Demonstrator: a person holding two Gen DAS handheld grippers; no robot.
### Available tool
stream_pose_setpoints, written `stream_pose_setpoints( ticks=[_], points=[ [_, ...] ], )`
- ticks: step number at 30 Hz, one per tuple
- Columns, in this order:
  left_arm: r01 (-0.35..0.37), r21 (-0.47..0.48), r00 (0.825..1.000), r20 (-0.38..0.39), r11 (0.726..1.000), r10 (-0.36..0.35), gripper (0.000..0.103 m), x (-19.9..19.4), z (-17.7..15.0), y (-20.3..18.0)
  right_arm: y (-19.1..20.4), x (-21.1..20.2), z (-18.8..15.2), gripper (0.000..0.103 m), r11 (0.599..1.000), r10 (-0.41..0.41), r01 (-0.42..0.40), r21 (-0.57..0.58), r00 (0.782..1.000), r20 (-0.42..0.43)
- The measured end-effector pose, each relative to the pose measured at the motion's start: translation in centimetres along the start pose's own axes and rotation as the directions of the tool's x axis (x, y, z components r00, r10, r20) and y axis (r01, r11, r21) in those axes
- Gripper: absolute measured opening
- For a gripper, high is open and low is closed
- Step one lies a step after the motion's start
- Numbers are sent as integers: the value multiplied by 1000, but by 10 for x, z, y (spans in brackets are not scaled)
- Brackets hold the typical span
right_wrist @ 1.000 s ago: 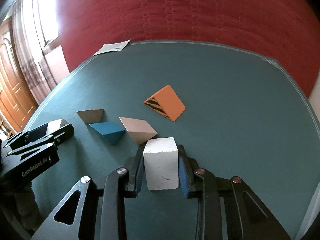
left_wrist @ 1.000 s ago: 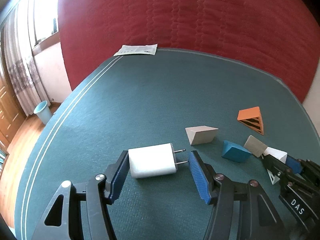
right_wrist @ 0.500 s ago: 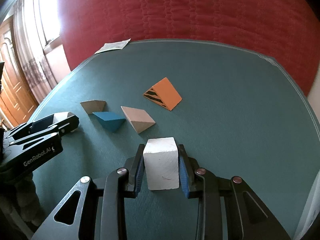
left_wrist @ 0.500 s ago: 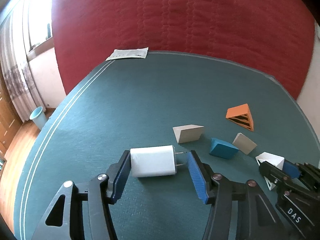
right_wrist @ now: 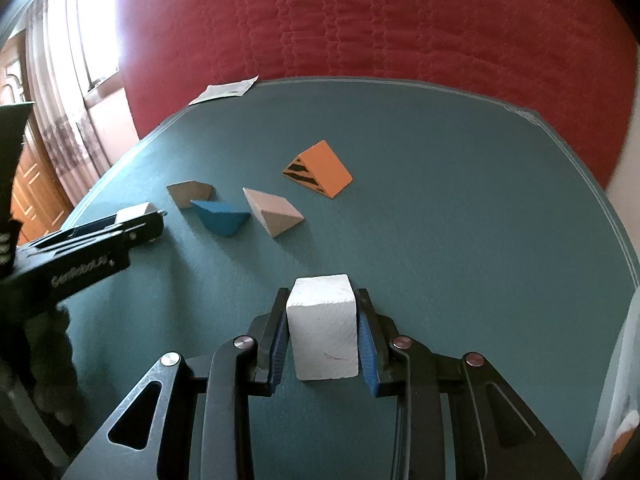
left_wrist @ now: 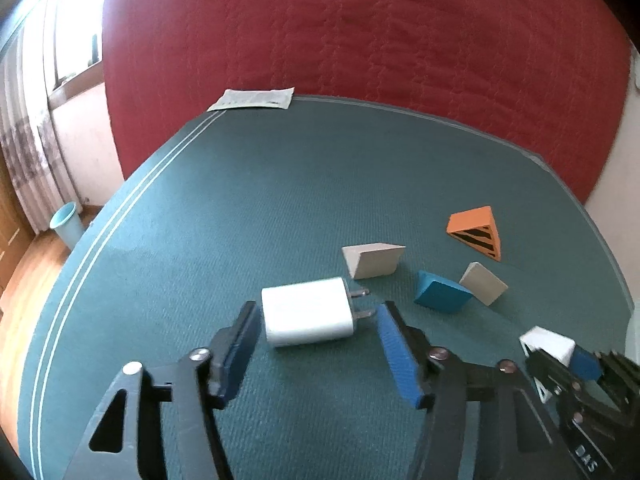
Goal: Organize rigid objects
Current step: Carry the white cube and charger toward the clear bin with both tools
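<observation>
I hold the left gripper (left_wrist: 316,350) spread wide, its blue pads on either side of the white USB charger (left_wrist: 307,316). The charger lies flat on the teal tablecloth (left_wrist: 240,208) with its two prongs pointing toward the right pad; a visible gap separates each pad from the charger, so nothing is grasped on this side.

I keep the right gripper (right_wrist: 322,334) clamped on the white block (right_wrist: 323,326); both blue pads press its side faces. I cannot tell whether the block's base touches the cloth.

Ahead of the grippers I see four loose wedges:
- a beige wedge (left_wrist: 373,260) just beyond the charger's prongs;
- a blue wedge (left_wrist: 440,293), touching a second beige wedge (left_wrist: 483,283) at its right;
- an orange wedge with a black-striped face (left_wrist: 476,232), farther back and apart from the rest.

A printed paper sheet (left_wrist: 253,99) lies at the far edge of the cloth, against the red quilted cover (left_wrist: 360,40).
</observation>
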State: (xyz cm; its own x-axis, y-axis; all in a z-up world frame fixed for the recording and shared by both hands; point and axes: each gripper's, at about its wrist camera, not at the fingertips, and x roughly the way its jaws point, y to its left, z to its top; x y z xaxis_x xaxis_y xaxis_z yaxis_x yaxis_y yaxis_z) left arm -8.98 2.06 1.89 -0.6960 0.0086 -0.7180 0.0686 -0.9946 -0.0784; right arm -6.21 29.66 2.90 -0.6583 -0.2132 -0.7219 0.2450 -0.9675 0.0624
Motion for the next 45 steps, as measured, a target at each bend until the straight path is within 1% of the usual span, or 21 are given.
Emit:
stream_pose_setpoints(
  ticks=[3, 9, 12, 14, 16, 18, 21, 26, 33, 39, 45],
  points=[
    [-3, -8, 1000, -1, 1000, 3, 71, -1, -1, 1, -4, -4, -5, 32, 1000, 11, -11, 20, 1000, 2],
    [-11, 1, 1000, -21, 1000, 11, 71, 0, -3, -1, -12, -8, -11, 32, 997, 46, -47, 64, 999, 13],
    [-16, 6, 999, -43, 1000, 16, 71, 4, -4, -3, -15, -9, -12, 32, 995, 59, -60, 76, 998, 18],
    [-20, 18, 999, -44, 1000, 21, 71, 4, -4, -5, -16, -11, -14, 32, 995, 64, -65, 79, 998, 22],
    [-16, 24, 999, -43, 1000, 17, 69, 3, -5, -6, -17, -12, -15, 32, 994, 71, -73, 83, 997, 27],
    [-13, 27, 999, -41, 1000, 14, 62, 2, -4, -5, -17, -15, -18, 32, 993, 73, -76, 86, 997, 33],
    [-1, 24, 999, -38, 1000, 2, 60, 3, -2, -3, -16, -19, -22, 31, 993, 77, -81, 82, 996, 47],
    [13, 22, 1000, -16, 1000, -12, 60, -2, -1, -2, -13, -31, -30, 31, 996, 65, -69, 64, 996, 61],
    [1, 54, 1000, 23, 999, -3, 60, -16, -6, -10, -24, -51, -38, 31, 996, 54, -58, 62, 996, 74],
    [7, 82, 999, 31, 997, -10, 60, -27, -15, -18, -47, -80, -41, 31, 994, 33, -45, 100, 993, 116],
    [28, 124, 999, 33, 992, -32, 60, -39, -27, -35, -79, -106, -57, 31, 987, -22, -1, 158, 990, 140]
  ],
)
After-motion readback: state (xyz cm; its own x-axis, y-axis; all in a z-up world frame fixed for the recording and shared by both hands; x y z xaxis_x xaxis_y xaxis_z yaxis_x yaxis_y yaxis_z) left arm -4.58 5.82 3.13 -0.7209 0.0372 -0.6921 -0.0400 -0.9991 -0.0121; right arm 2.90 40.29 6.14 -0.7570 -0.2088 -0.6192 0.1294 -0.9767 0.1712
